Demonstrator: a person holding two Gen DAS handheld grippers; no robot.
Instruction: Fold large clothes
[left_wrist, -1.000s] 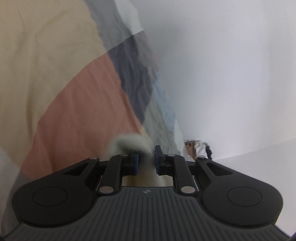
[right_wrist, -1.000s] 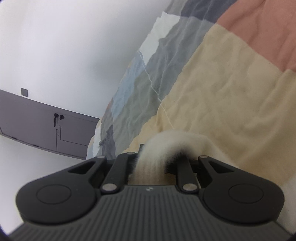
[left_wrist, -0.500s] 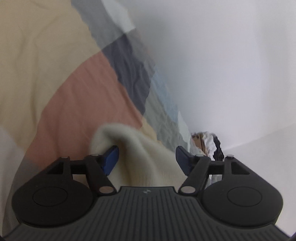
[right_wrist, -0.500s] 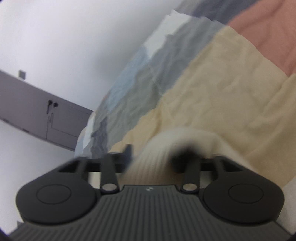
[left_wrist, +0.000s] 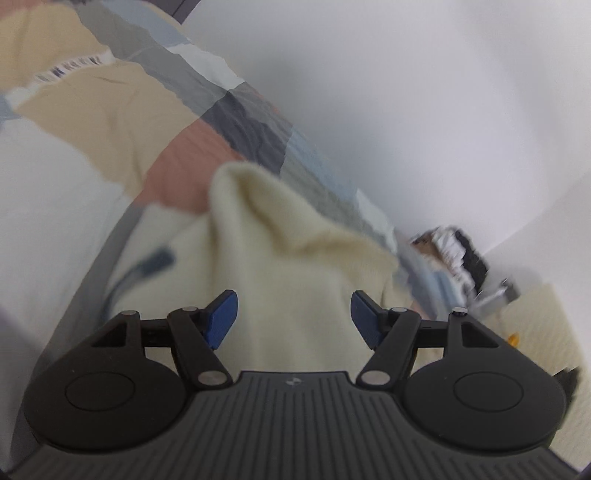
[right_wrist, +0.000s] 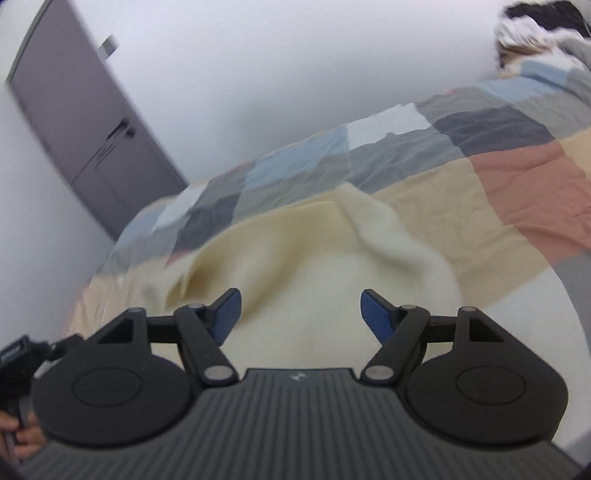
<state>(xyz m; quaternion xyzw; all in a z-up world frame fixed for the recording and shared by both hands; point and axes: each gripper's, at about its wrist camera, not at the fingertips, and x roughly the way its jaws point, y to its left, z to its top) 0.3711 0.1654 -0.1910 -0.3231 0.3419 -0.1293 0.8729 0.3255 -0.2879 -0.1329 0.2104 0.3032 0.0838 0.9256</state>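
A cream knit garment (left_wrist: 295, 258) lies bunched on the patchwork bedspread (left_wrist: 177, 147), with a raised fold pointing away from me. My left gripper (left_wrist: 293, 314) hovers just above its near part, open, and its blue pads (left_wrist: 221, 314) touch no cloth. In the right wrist view the same cream garment (right_wrist: 314, 266) spreads over the bedspread (right_wrist: 517, 177) with a soft ridge in the middle. Above it, my right gripper (right_wrist: 301, 314) has its jaws opening wide, nothing pinched between them.
A white wall runs behind the bed. A grey door (right_wrist: 81, 122) stands at the left. A heap of clutter (left_wrist: 454, 254) sits at the bed's far end. A white cloth with a blue print (left_wrist: 147, 266) lies left of the garment. A person's hand (right_wrist: 22, 439) shows at bottom left.
Both grippers were shut on cream cloth and have let it go. Both have pulled back and up, and rolled. The garment has dropped onto the bed.
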